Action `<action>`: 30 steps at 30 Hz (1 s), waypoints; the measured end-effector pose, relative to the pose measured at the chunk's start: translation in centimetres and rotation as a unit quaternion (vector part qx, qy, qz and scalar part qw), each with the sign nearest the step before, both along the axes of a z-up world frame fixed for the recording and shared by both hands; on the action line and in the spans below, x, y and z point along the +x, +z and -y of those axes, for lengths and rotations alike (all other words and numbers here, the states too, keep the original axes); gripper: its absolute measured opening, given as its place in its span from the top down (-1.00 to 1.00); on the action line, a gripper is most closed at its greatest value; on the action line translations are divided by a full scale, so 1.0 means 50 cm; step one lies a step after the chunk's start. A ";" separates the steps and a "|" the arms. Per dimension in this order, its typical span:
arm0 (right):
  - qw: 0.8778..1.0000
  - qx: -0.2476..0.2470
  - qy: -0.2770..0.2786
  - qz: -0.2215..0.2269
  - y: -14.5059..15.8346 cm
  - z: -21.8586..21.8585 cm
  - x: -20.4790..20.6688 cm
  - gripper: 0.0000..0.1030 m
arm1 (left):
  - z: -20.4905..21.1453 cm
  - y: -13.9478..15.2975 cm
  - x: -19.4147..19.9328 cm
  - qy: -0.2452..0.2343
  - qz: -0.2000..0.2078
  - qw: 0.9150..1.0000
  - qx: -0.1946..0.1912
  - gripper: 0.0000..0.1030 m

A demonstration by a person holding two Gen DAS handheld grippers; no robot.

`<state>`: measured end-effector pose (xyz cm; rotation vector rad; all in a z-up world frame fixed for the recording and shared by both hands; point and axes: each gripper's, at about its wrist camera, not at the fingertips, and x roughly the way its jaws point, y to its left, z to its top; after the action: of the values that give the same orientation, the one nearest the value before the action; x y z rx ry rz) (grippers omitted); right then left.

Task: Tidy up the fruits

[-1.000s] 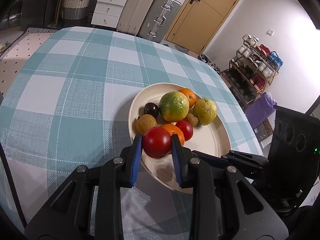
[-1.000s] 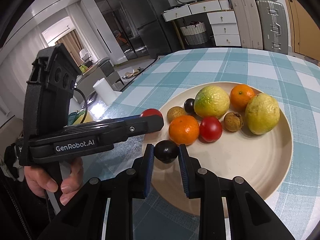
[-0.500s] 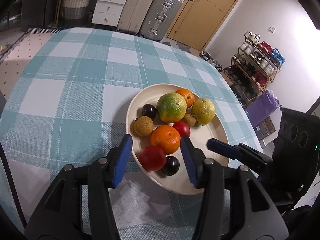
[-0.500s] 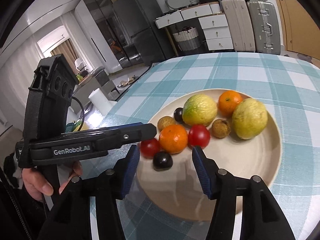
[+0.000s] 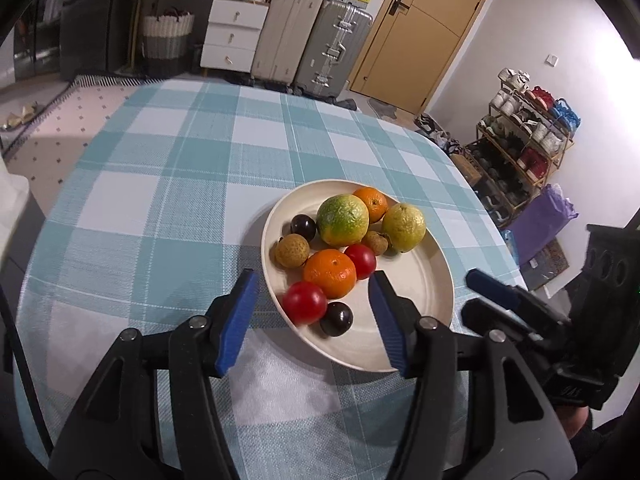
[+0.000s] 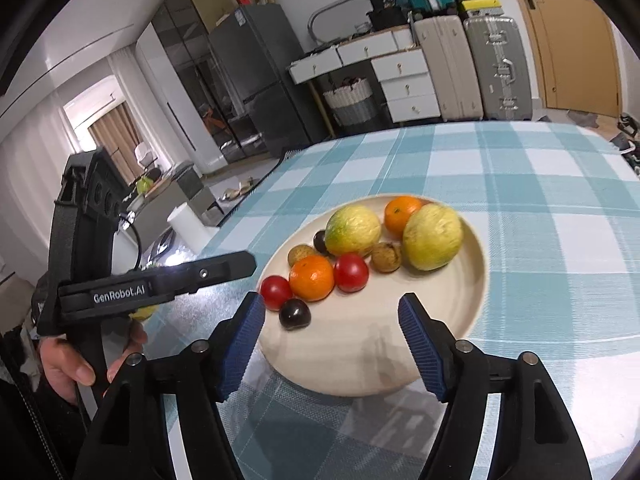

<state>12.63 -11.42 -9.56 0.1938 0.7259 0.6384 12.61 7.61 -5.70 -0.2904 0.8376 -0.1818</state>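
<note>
Resting on the plate, all fruit free of both grippers

Sitting together on the cream plate (image 5: pixel 424 280), nine fruits cluster toward its far and left portion. Nearest the left gripper lie a red tomato (image 5: pixel 305 303) and a dark plum (image 5: pixel 337 318), touching each other at the plate's near edge. Just behind them sits an orange (image 5: pixel 329 273), with a second red tomato (image 5: pixel 361 261) touching its right side. Farther back are a tan longan (image 5: pixel 292 250), another dark plum (image 5: pixel 303 225), a large green-orange citrus (image 5: pixel 343 220), a small brown longan (image 5: pixel 375 241), a yellow-green citrus (image 5: pixel 404 227) and a small mandarin (image 5: pixel 371 204) at the far rim.

The left gripper (image 5: pixel 312 320) hangs above the near edge of the plate with its blue-padded jaws spread wide apart, holding nothing; the near tomato and plum show between them. The right gripper (image 6: pixel 332 344) is likewise spread wide and empty, hovering over the bare near part of the plate (image 6: pixel 460 312), the dark plum (image 6: pixel 294 313) and red tomato (image 6: pixel 276 292) just ahead of its left finger. In the right wrist view a hand (image 6: pixel 80 356) grips the handle of the left tool.

The plate stands on a teal and white checked tabletop (image 5: pixel 192 208). Beyond it are suitcases (image 5: pixel 312 40), white drawers (image 5: pixel 232 36), a wooden door (image 5: pixel 424 28) and a shoe rack (image 5: pixel 520 148).
</note>
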 end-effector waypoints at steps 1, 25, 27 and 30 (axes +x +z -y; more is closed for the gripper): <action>1.000 0.002 -0.004 0.005 0.005 0.006 -0.005 -0.43 | 0.004 0.005 -0.004 0.003 0.003 1.000 0.006 -0.25; 0.983 0.035 -0.076 0.166 0.136 0.085 -0.144 -0.98 | 0.079 0.128 -0.167 0.076 0.156 0.977 0.125 -0.98; 0.980 0.036 -0.079 0.180 0.143 0.091 -0.155 -0.99 | 0.079 0.129 -0.179 0.082 0.176 0.971 0.137 -0.98; 0.976 0.036 -0.085 0.199 0.152 0.098 -0.168 -0.99 | 0.079 0.126 -0.190 0.084 0.186 0.968 0.148 -0.98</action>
<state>4.22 -16.33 -1.96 0.1853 0.2964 0.5197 3.10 3.64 0.61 -0.0415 0.4540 0.0496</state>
